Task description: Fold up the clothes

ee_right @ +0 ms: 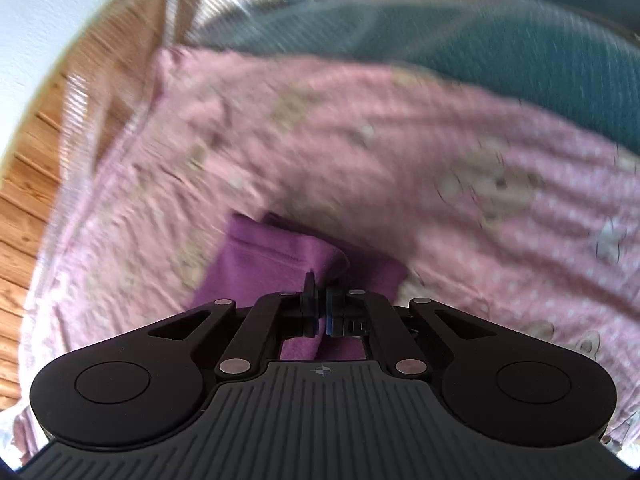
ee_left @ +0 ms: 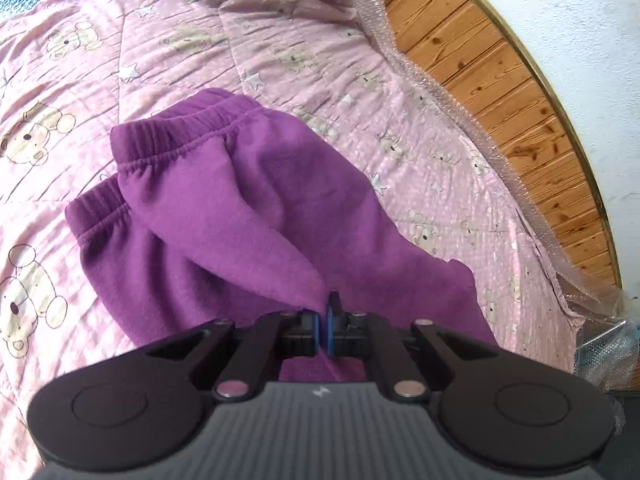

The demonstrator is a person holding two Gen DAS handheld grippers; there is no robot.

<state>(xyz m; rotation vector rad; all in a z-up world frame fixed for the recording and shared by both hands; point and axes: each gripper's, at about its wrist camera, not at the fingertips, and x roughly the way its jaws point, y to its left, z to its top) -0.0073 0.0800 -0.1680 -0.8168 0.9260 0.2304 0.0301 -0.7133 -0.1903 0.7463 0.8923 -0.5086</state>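
Purple fleece trousers [ee_left: 224, 200] lie on a pink quilt printed with bears [ee_left: 280, 52], waistband at the far end. My left gripper [ee_left: 323, 316] is shut on a pinched fold of the purple fabric, which rises in a ridge from the pads toward the waistband. In the blurred right wrist view, my right gripper [ee_right: 320, 300] is shut on another part of the purple trousers [ee_right: 272, 252], near a stitched hem, lifted above the pink quilt [ee_right: 400, 152].
A wooden headboard [ee_left: 492, 92] with bubble wrap [ee_left: 440, 92] over it borders the quilt, with a white wall [ee_left: 580, 40] behind. A teal cover [ee_right: 500, 48] lies beyond the quilt in the right wrist view. Wood planks [ee_right: 28, 216] show at its left.
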